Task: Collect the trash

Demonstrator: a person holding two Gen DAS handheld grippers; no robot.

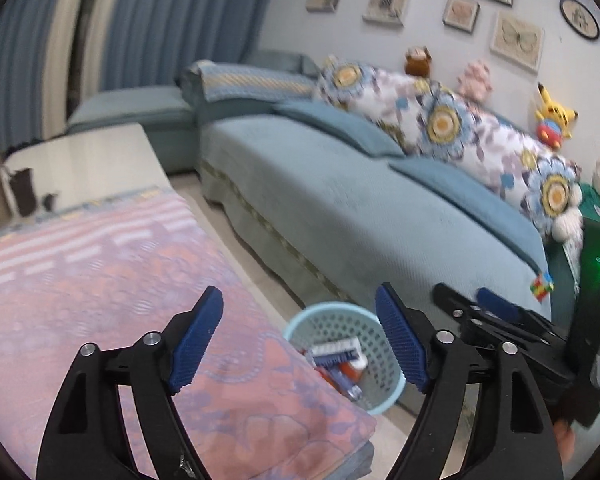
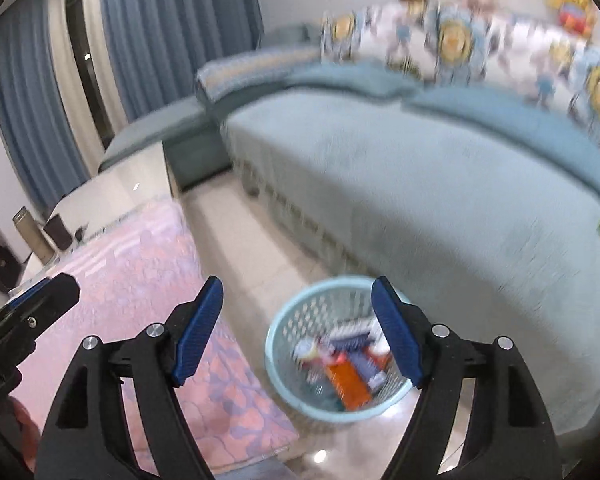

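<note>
Here both grippers tilt downward over the pale blue basket (image 2: pixel 340 360) — the left gripper (image 1: pixel 300 340) and right gripper (image 2: pixel 296 332) stand wide apart, gripping nothing. Trash (image 2: pixel 348 376) lies inside the basket, beside the pink-covered table (image 1: pixel 100 280); beyond the basket stretches the sofa (image 1: pixel 340 184).

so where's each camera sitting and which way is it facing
Left wrist: on the left gripper, looking down over the pink cloth to the bin and sofa; its open fingers and the right gripper show.
Right wrist: on the right gripper, looking down into the bin; its open fingers and the left gripper show.
Shared: bin, sofa, cloth, cube.
</note>
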